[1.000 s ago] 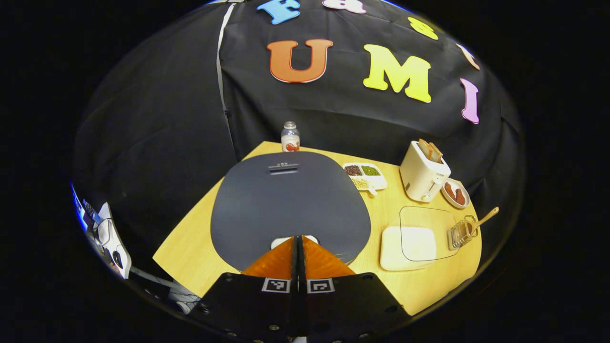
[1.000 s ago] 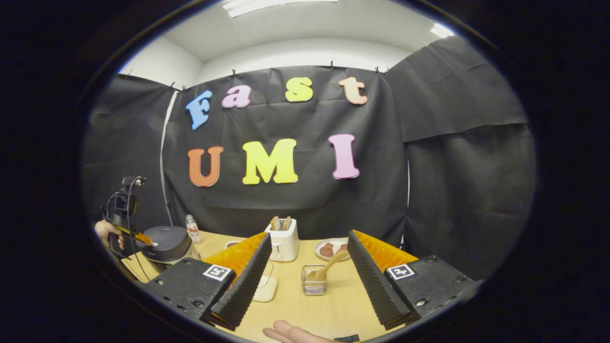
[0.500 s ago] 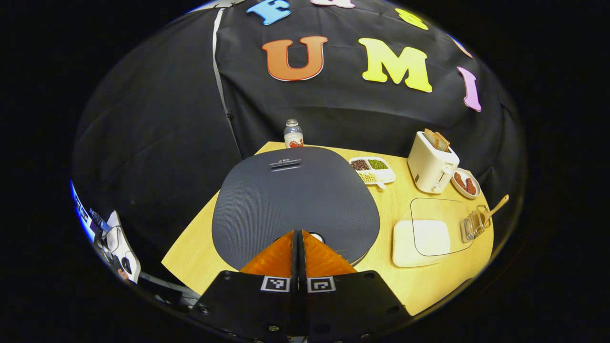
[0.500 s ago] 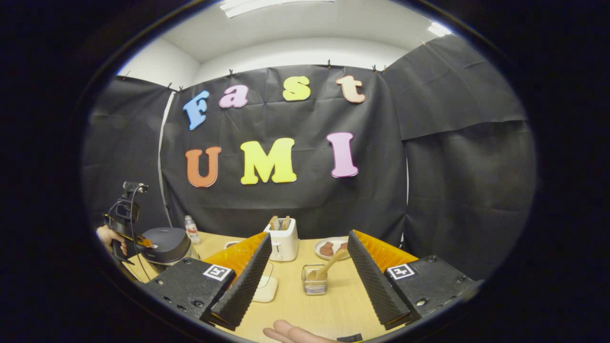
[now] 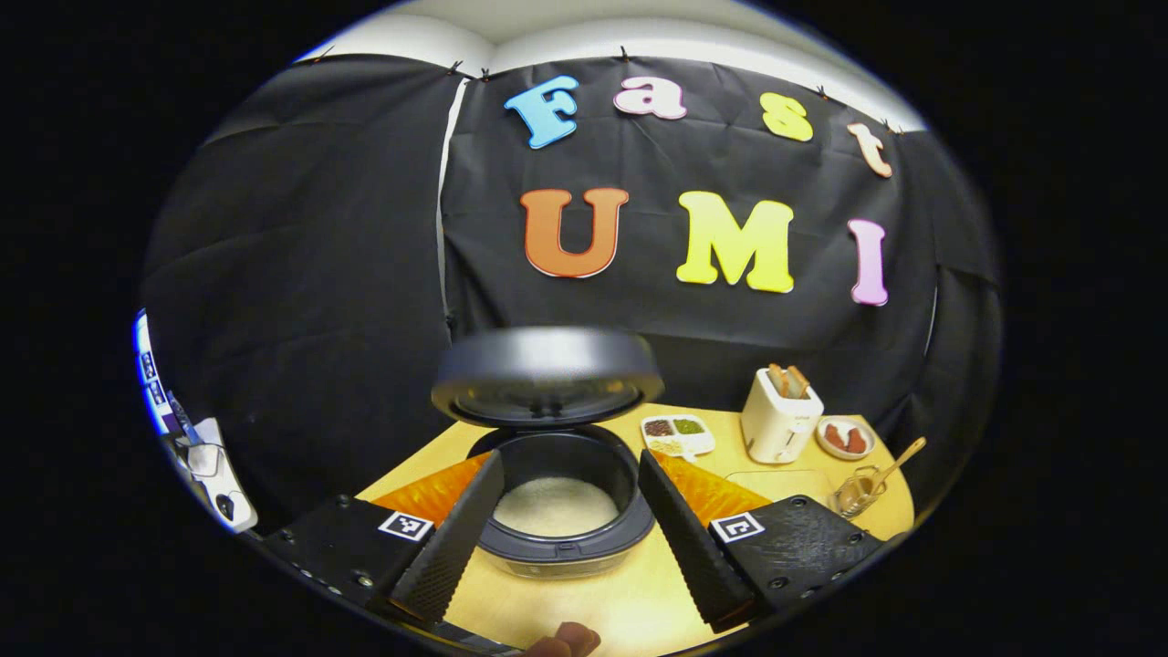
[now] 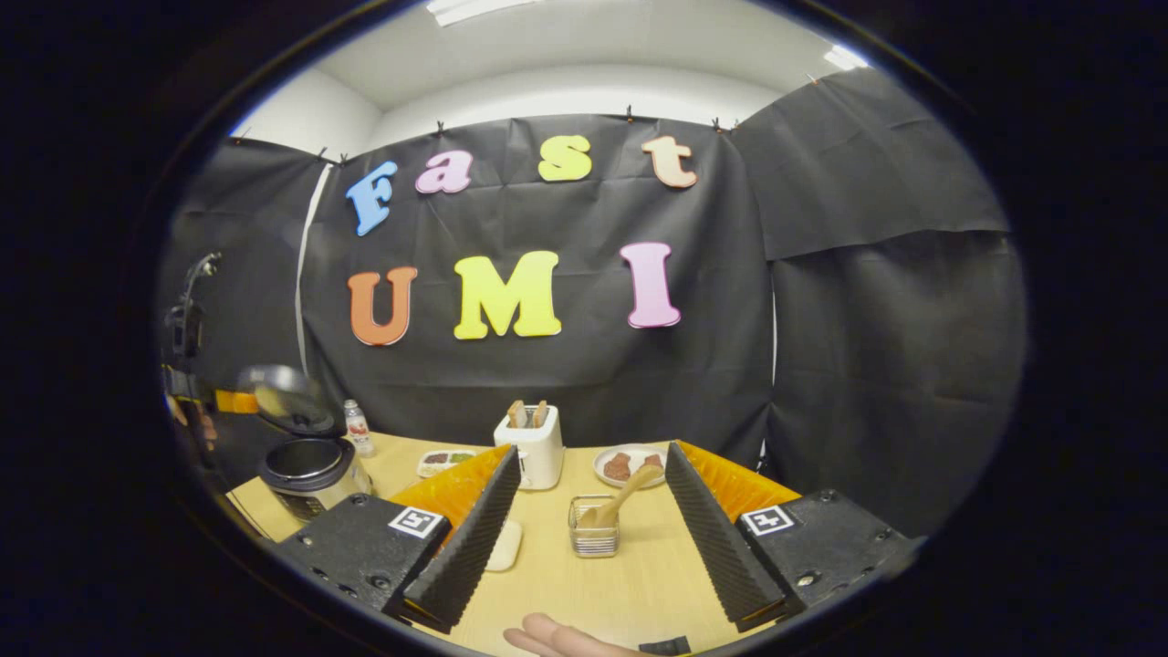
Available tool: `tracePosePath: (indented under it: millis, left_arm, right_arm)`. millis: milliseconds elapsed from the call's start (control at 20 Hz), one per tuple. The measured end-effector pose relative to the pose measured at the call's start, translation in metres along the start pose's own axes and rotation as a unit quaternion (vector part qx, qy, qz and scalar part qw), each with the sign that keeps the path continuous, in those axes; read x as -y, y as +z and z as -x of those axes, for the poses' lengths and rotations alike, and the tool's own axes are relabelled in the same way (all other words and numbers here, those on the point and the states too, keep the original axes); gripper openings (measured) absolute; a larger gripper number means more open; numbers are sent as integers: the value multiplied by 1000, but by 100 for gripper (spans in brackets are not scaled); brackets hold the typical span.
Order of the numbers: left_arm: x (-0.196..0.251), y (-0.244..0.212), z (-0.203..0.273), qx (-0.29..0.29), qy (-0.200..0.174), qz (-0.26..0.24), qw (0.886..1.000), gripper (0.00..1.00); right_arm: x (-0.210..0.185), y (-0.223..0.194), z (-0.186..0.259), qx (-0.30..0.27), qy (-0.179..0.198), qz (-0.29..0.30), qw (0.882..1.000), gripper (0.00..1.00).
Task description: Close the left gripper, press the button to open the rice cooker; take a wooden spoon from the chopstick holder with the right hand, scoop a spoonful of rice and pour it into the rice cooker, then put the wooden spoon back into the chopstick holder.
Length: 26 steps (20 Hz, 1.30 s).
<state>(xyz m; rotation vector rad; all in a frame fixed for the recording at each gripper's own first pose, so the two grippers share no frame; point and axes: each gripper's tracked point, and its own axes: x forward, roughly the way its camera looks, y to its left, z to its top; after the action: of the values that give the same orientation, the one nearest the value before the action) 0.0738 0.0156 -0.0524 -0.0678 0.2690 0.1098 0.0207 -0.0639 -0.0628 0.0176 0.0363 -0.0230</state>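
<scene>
The dark rice cooker (image 5: 558,538) stands open just ahead of my left gripper (image 5: 568,458), its lid (image 5: 547,372) raised and white grains showing in the pot. The left gripper is open, with one finger to each side of the pot and apart from it. In the right gripper view the cooker (image 6: 308,467) is at the far left. My right gripper (image 6: 591,452) is open, and the clear chopstick holder (image 6: 593,529) with the wooden spoon (image 6: 628,495) stands on the table ahead between its fingers, untouched. A flat white rice container (image 6: 504,546) lies left of the holder.
A toaster (image 6: 534,440) with bread, a plate (image 6: 624,464) of brown food, a divided tray (image 6: 443,458) of beans and a small bottle (image 6: 356,427) line the back of the wooden table (image 6: 639,584). A hand (image 6: 547,635) shows at the bottom edge.
The left gripper went from shut against the cooker's front button to open and drawn back. The lid has sprung up. The right gripper has hardly moved.
</scene>
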Motion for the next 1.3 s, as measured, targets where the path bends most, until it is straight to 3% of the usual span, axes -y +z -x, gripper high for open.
tracePosePath:
  millis: [250, 600, 650, 850, 900, 1100, 1150, 1200, 1250, 1300]
  left_arm:
    - [13, 2, 27, 30, -26, -2, 999, 95]
    - [23, 1, 68, 78, -39, -9, 996, 95]
    - [23, 1, 74, 84, -40, -10, 996, 100]
    - [19, 0, 97, 108, -36, -10, 993, 100]
    - [19, 0, 100, 114, -37, -10, 993, 95]
    - [22, -3, 117, 121, -48, -10, 991, 95]
    - [22, -1, 120, 124, -50, -14, 991, 84]
    - [21, 0, 121, 126, -49, -18, 991, 84]
    - [19, 3, 123, 129, -47, -20, 990, 95]
    - [18, 9, 126, 133, -45, -22, 990, 95]
  right_arm:
    - [2, -34, -34, -37, -1, -12, 999, 100]
    - [17, -85, -100, -89, -11, -30, 996, 98]
    - [21, -94, -109, -97, -15, -38, 994, 98]
    - [30, -126, -148, -126, -22, -69, 989, 97]
    - [31, -133, -157, -129, -23, -74, 989, 100]
    - [41, -153, -194, -137, -39, -75, 987, 100]
    - [45, -162, -203, -145, -48, -69, 986, 100]
    - [44, -166, -211, -150, -44, -67, 985, 92]
    - [43, -169, -219, -151, -38, -70, 985, 100]
    - [43, -169, -225, -147, -36, -72, 986, 100]
